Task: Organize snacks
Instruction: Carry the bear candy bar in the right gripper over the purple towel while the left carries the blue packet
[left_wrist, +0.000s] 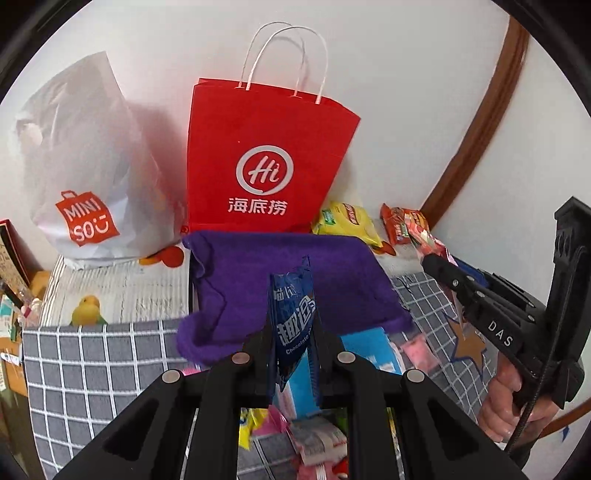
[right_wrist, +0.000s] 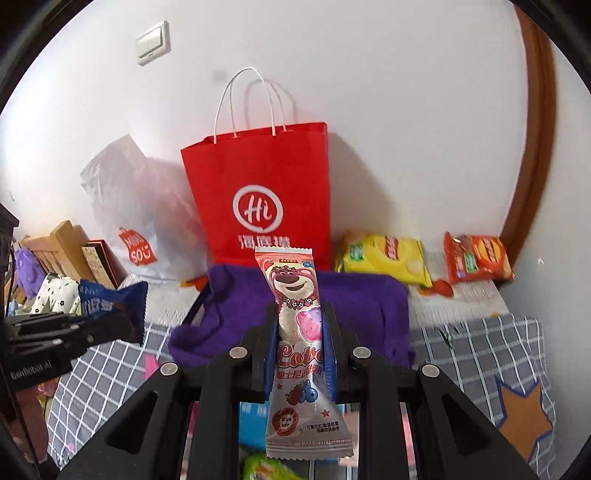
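The left gripper has its jaws clamped on a dark blue snack packet, which stands on edge between the pads at the lower centre of the left wrist view; in the right wrist view the same packet juts from that gripper at the left edge of the frame. The right gripper is clamped on a pink bear-print snack packet, held upright between blue-padded fingers at the centre of its own view; in the left wrist view this gripper sits at the right edge, with the person's hand wrapped round its handle.

Just beyond both sets of jaws lies a purple cloth, draped mid-frame over a grey checked sheet; more snacks lie blurred beneath the left gripper at the bottom of its view.

Behind the cloth a red paper bag with white handles stands upright against the white wall; to its left slumps a white plastic bag with an orange logo. To the right of the red bag, a yellow snack bag and an orange snack bag lie side by side near the wall; a brown curved frame runs up the right side, and a light switch sits at the upper left of the right wrist view.
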